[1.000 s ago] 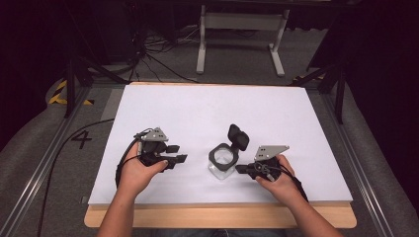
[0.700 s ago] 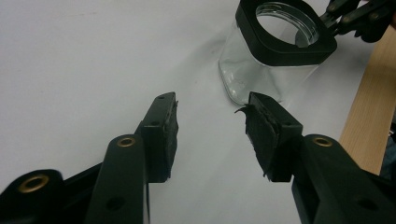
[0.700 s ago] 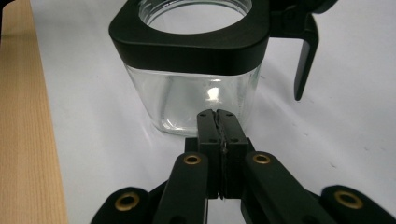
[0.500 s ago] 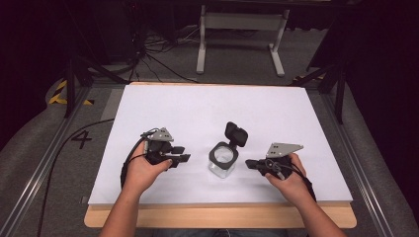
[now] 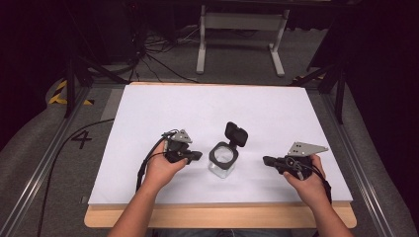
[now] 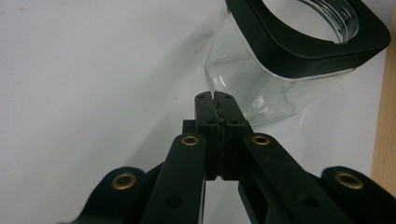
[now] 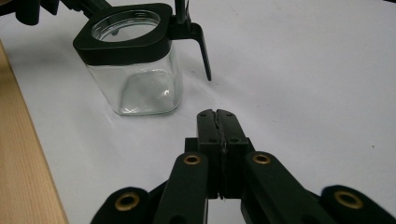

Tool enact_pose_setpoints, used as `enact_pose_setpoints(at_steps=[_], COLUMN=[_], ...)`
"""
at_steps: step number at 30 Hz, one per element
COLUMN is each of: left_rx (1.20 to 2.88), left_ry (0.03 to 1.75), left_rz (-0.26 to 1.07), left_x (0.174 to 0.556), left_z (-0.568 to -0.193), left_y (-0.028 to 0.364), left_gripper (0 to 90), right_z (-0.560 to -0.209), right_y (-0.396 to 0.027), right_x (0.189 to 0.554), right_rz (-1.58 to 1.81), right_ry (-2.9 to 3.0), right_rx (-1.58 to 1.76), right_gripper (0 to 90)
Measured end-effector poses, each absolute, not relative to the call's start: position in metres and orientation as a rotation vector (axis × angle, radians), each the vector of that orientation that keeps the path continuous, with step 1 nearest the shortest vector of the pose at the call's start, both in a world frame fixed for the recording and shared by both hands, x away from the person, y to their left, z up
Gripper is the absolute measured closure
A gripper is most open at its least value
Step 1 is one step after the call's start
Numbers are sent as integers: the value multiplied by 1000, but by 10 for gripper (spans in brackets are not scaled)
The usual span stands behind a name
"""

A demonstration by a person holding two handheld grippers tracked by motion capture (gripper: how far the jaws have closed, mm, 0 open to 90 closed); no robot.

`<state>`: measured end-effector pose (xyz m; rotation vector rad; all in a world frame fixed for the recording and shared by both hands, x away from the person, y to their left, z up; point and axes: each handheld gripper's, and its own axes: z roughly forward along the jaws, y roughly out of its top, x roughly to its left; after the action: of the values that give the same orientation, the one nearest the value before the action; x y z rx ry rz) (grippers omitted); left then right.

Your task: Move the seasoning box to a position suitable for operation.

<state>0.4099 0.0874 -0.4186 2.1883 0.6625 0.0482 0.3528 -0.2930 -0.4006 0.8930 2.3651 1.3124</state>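
Note:
A clear square glass jar with a black collar stands near the front middle of the white table top. Its black hinged lid is flipped up behind it. The jar looks empty. My left gripper lies just left of the jar, jaws pressed together, tips a short way from the glass wall. My right gripper sits to the right of the jar with a clear gap between; its jaws are together too, holding nothing.
The wooden front edge of the table runs below both hands. A black cable trails off the left side over grey floor. A white stand and cables lie beyond the far edge.
My right gripper has pulled away from the jar toward the right. The left gripper has edged slightly closer to the jar. The jar stays in place with its lid up.

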Motion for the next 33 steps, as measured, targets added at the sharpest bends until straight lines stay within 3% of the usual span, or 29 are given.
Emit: enact_pose_setpoints(at_steps=[10, 15, 26, 33], left_rx=[2231, 2233, 2392, 2396], left_ry=[586, 554, 444, 430], left_rz=[55, -29, -88, -127], left_x=[406, 405, 389, 386], left_z=[-420, -420, -414, -410], left_y=[73, 72, 55, 57], left_gripper=[897, 898, 898, 884], right_z=[-399, -399, -397, -396], right_y=[-295, -294, -297, -298], right_x=[350, 350, 350, 350], right_rz=[1322, 1326, 1336, 1340], right_ry=[2356, 2355, 2345, 2343], right_rx=[896, 888, 892, 892], right_gripper=[900, 900, 900, 900])
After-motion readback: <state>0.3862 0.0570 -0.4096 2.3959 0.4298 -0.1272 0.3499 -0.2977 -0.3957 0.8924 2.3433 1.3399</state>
